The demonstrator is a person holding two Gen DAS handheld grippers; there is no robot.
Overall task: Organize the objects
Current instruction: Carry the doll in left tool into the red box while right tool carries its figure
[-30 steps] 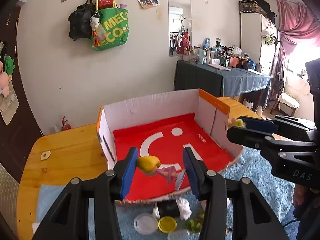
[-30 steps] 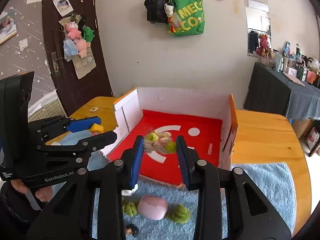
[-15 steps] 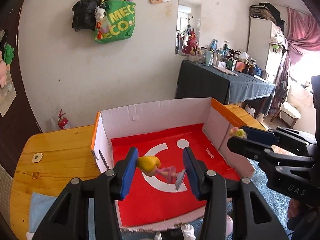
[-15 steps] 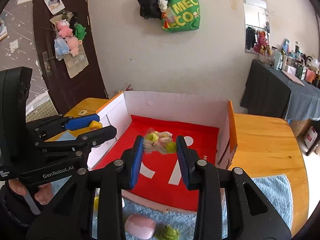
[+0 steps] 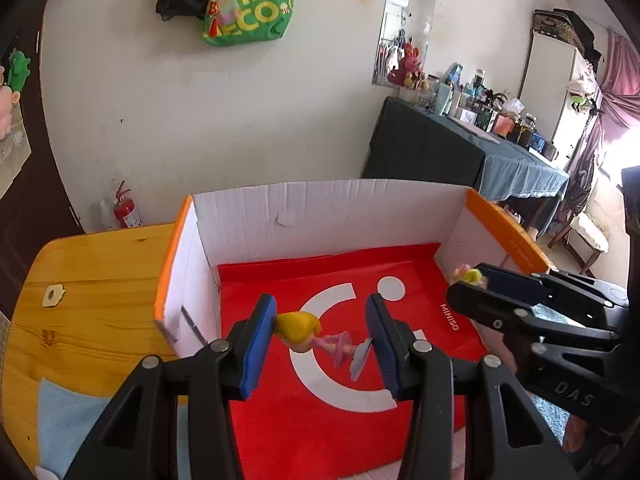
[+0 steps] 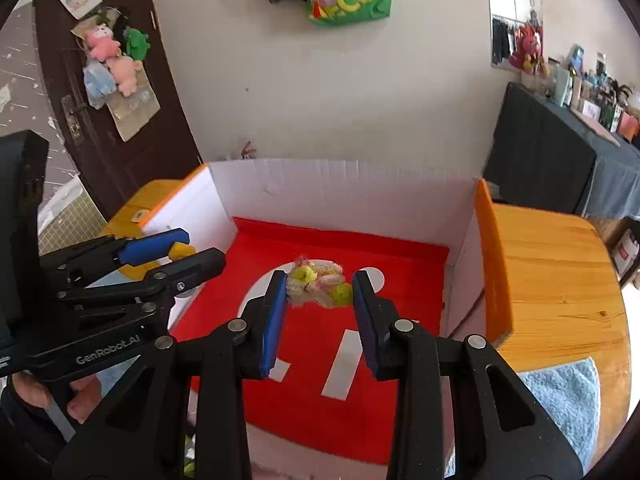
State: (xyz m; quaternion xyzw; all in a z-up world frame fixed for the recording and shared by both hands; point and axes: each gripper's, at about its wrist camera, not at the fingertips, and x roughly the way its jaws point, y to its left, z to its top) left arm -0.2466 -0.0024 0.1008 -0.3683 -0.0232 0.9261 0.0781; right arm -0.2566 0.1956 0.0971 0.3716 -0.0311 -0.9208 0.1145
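My left gripper (image 5: 320, 334) is shut on a small doll (image 5: 312, 334) with yellow hair and a pink dress, held above the red floor of the open cardboard box (image 5: 320, 216). My right gripper (image 6: 320, 296) is shut on a fuzzy pink, white and yellow-green bundle (image 6: 318, 286), also held over the box (image 6: 340, 196). Each gripper shows in the other's view: the right one (image 5: 468, 280) at the box's right wall, the left one (image 6: 180, 250) at its left wall.
The box has white walls with orange rims and a red floor with white marks. It stands on a wooden table (image 5: 88, 280) with a blue towel (image 6: 568, 404) at the near side. A dark cloth-covered table with clutter (image 5: 472, 148) stands behind.
Both grippers have moved forward with their loads, from over the towel to over the inside of the box. The small objects on the towel have dropped out of view.
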